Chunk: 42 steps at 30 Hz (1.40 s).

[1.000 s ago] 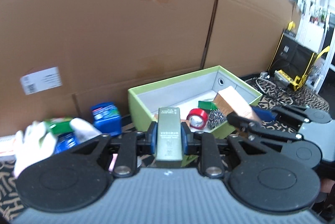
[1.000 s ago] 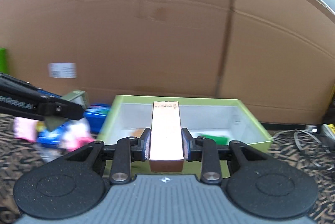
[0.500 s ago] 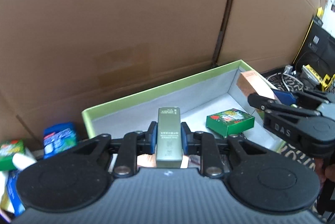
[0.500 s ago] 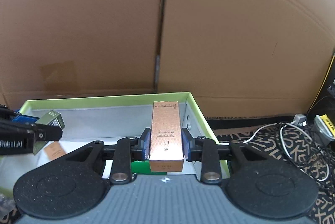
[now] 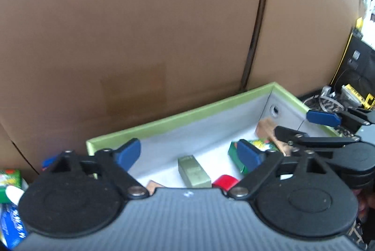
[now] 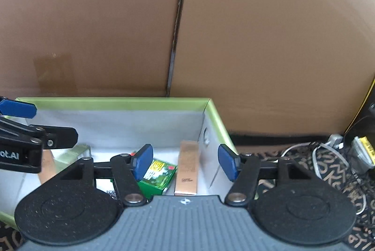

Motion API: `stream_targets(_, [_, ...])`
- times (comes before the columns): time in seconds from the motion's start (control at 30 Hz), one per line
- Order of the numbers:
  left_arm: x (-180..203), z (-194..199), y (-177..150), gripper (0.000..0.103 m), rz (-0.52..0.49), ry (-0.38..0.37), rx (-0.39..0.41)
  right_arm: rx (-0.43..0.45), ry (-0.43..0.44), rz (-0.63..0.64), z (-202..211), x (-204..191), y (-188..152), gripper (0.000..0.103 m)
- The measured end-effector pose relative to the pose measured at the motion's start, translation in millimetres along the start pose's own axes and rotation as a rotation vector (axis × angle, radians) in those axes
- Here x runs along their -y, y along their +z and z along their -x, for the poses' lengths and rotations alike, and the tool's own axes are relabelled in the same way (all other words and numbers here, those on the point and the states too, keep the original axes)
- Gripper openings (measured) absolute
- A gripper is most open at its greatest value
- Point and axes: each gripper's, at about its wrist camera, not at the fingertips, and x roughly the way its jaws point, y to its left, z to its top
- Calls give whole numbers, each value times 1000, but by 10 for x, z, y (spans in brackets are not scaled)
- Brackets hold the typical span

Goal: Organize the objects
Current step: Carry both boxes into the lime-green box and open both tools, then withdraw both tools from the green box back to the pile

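A green-rimmed box point(image 5: 211, 108) with a white inside stands against the cardboard wall; it also shows in the right wrist view point(image 6: 117, 101). My left gripper point(image 5: 189, 155) is open above it, and an olive carton point(image 5: 193, 172) lies in the box below it. My right gripper point(image 6: 185, 163) is open above the box's right end, with a copper carton point(image 6: 187, 169) lying in the box below it. A green packet point(image 6: 159, 173) and a red tape roll point(image 5: 225, 181) also lie inside. Each gripper shows in the other's view.
A tall cardboard wall point(image 6: 187, 28) stands right behind the box. Blue and green packets point(image 5: 9, 183) lie on the patterned cloth to the left of the box. Cables point(image 6: 328, 157) and a black-and-yellow device point(image 5: 354, 68) lie to the right.
Both grippers have opened. The olive carton has left the left gripper and the copper carton the right gripper; both now lie inside the box.
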Motion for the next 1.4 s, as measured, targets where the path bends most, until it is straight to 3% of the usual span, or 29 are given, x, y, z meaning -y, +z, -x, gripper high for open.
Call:
stream_targets(0.1, [-46, 242, 20, 103, 21, 3, 52, 70, 28, -75, 337, 85, 49, 74])
stream_targets(0.27, [-130, 754, -66, 103, 58, 6, 128, 193, 62, -128, 900, 1, 51, 88])
stream_targets(0.37, [-201, 1077, -229, 103, 62, -15, 157, 248, 88, -163, 1182, -117, -35, 94])
stream_targets(0.5, [-329, 1463, -587, 103, 53, 16, 170, 284, 133, -193, 1361, -272, -240, 95])
stream_targets(0.7, [-666, 1819, -1077, 103, 109, 57, 176, 259, 190, -141, 1643, -767, -659, 95])
stream_targets(1.0, [-1309, 2195, -1708, 103, 245, 164, 93, 162, 268, -86, 1657, -1454, -1175, 95])
stream_targets(1.2, [-1637, 2238, -1930, 103, 314, 205, 52, 110, 274, -26, 1621, -1923, -1253, 94])
stream_targets(1.4, [-1783, 2259, -1920, 103, 304, 214, 66, 117, 241, 31, 1550, -2133, -1206, 93])
